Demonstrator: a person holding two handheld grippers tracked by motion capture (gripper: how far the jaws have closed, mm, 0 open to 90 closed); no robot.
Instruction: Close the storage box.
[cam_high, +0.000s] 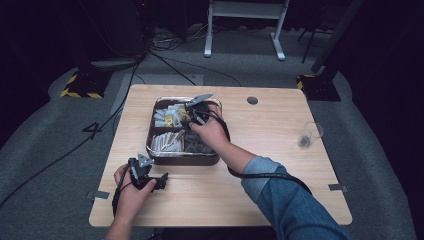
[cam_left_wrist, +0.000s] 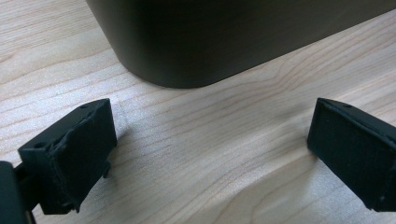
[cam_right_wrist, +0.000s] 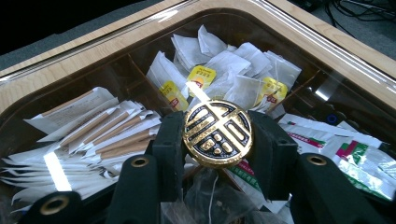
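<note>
In the high view, a divided tray (cam_high: 159, 156) is seen at the centre of the wooden surface (cam_high: 280, 150), with the right gripper (cam_high: 192, 112) reached over its upper part and the left gripper (cam_high: 152, 181) rested on the surface at lower left, just beside the tray's near corner. A clear glass (cam_high: 310, 134) is stood well apart at the right.

In the left gripper view, the fingers (cam_left_wrist: 74, 154) are seen spread wide with nothing between them, bare wood below and the tray's dark rounded wall (cam_left_wrist: 187, 42) in the upper part of the frame.

In the right gripper view, a round gold knob (cam_right_wrist: 217, 133) is clenched between the fingers (cam_right_wrist: 169, 140) at the centre of the frame. A transparent lid (cam_right_wrist: 327, 51) appears to be carried by it, above tea bags (cam_right_wrist: 224, 70) at upper centre, paper sticks (cam_right_wrist: 107, 135) at left and sachets (cam_right_wrist: 345, 149) at right.

The step in hand is judged to be the lifting or seating of the lid. A steady, level pull or lowering is called for next, with the grip on the knob kept firm.
</note>
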